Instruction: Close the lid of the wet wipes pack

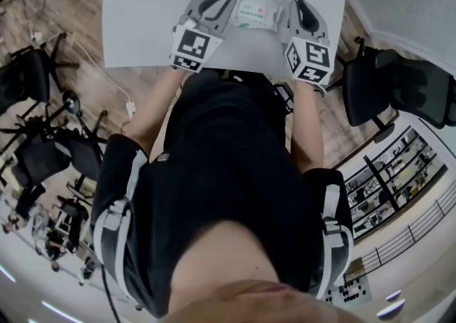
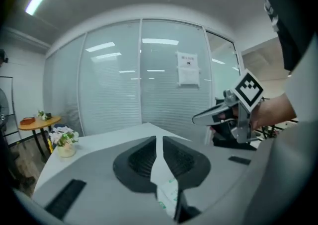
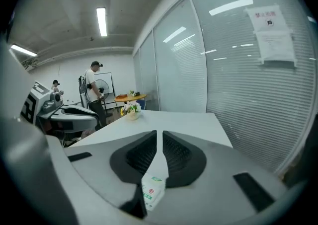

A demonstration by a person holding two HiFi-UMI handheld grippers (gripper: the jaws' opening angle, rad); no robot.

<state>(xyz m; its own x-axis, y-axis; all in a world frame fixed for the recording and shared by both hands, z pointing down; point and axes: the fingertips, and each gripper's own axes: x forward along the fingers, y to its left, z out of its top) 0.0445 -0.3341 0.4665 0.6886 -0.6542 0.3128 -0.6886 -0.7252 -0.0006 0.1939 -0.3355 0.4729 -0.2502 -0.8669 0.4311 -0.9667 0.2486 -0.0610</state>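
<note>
Grey left gripper, upper centre of head view: jaws nearly together, pinching one end seam of wet wipes pack. Right gripper likewise clamped on the opposite end. Pack spans between them above white table; resting or lifted, not discernible. State of lid unreadable. Judgement: lay pack flat, keep one end pinned, free the other gripper, press lid down along its whole edge.

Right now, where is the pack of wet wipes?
The wet wipes pack is at the top centre of the head view, over the white table, pinched at either end by the left gripper and the right gripper.
</note>
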